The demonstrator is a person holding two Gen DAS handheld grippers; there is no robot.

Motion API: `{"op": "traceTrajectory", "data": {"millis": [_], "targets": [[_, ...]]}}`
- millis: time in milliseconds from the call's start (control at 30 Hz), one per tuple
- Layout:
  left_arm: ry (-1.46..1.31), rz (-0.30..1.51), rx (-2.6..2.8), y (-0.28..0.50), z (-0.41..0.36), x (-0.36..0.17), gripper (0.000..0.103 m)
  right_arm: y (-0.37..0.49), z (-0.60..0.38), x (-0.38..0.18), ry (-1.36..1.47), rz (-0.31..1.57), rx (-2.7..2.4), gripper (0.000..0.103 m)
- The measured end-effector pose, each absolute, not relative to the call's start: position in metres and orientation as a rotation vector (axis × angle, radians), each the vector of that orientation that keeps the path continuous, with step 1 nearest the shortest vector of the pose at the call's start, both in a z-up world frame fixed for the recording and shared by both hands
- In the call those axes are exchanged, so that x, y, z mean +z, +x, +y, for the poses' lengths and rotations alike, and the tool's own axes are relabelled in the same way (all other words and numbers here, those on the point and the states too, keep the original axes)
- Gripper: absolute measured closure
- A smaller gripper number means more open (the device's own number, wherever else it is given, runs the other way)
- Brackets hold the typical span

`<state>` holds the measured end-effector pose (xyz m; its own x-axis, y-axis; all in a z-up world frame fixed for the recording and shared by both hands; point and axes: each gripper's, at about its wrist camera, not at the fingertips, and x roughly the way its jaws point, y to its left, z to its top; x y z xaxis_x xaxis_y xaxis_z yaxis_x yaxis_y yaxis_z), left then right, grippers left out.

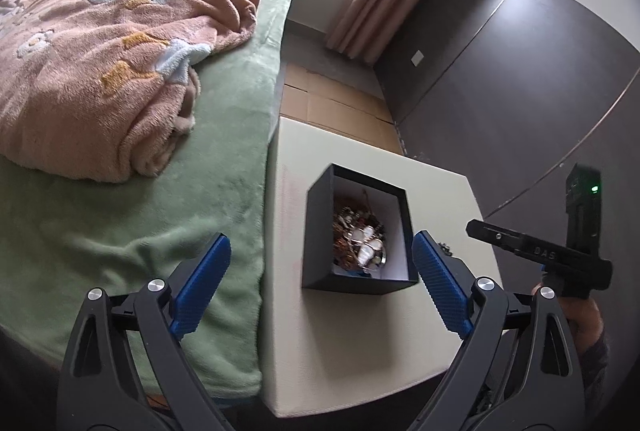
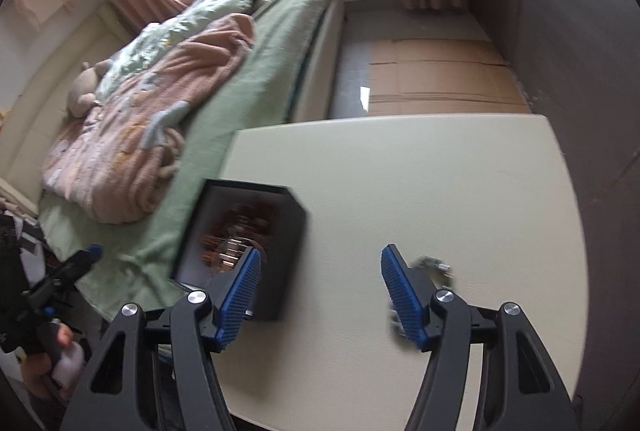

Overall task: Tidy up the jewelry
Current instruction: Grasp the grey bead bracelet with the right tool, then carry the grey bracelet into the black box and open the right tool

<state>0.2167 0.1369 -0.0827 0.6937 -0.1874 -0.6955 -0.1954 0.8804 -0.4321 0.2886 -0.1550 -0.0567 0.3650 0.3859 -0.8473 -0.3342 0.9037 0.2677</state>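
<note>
A black box (image 1: 316, 231) with a white lining stands on a cream table (image 1: 360, 351) and holds a tangled pile of jewelry (image 1: 360, 235). My left gripper (image 1: 320, 279) is open, its blue pads on either side of the box's near end, above it. In the right wrist view the box (image 2: 288, 231) is blurred at the left, with the jewelry pile (image 2: 236, 235) inside. My right gripper (image 2: 320, 291) is open above the table (image 2: 440, 171). A small loose jewelry piece (image 2: 434, 265) lies on the table just behind its right pad (image 2: 400, 295).
A bed with a green sheet (image 1: 140, 223) and a pink blanket (image 1: 100, 71) borders the table's left side. Cardboard (image 1: 332, 99) covers the floor beyond the table. A dark wall (image 1: 520, 91) rises on the right. The right gripper's body (image 1: 560, 251) shows at the right.
</note>
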Motion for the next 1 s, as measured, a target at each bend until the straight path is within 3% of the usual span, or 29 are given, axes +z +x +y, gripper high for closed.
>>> {"op": "traceTrajectory", "data": {"millis": [67, 233, 367, 667, 700, 767, 1000], "targets": [[-0.510, 0.805, 0.009, 0.214, 0.131, -0.082, 0.005, 0.289, -0.162, -0.061, 0.040, 1.112, 0.445, 0.036], [-0.517, 0.807, 0.025, 0.211, 0.121, -0.085, 0.005, 0.289, -0.175, -0.076, 0.016, 1.138, 0.411, 0.032], [-0.527, 0.818, 0.024, 0.208, 0.117, -0.089, 0.005, 0.293, -0.175, -0.100, 0.053, 1.207, 0.411, 0.053], [-0.559, 0.808, 0.073, 0.199, 0.139, -0.087, 0.005, 0.310, -0.159, -0.145, 0.035, 1.297, 0.309, 0.070], [-0.563, 0.810, 0.082, 0.199, 0.142, -0.087, 0.005, 0.310, -0.158, -0.145, 0.020, 1.287, 0.302, 0.074], [-0.569, 0.814, 0.087, 0.198, 0.145, -0.089, 0.005, 0.312, -0.155, -0.146, -0.026, 1.300, 0.263, 0.093], [-0.567, 0.820, 0.066, 0.202, 0.141, -0.091, 0.005, 0.307, -0.164, -0.111, 0.005, 1.229, 0.284, 0.094]]}}
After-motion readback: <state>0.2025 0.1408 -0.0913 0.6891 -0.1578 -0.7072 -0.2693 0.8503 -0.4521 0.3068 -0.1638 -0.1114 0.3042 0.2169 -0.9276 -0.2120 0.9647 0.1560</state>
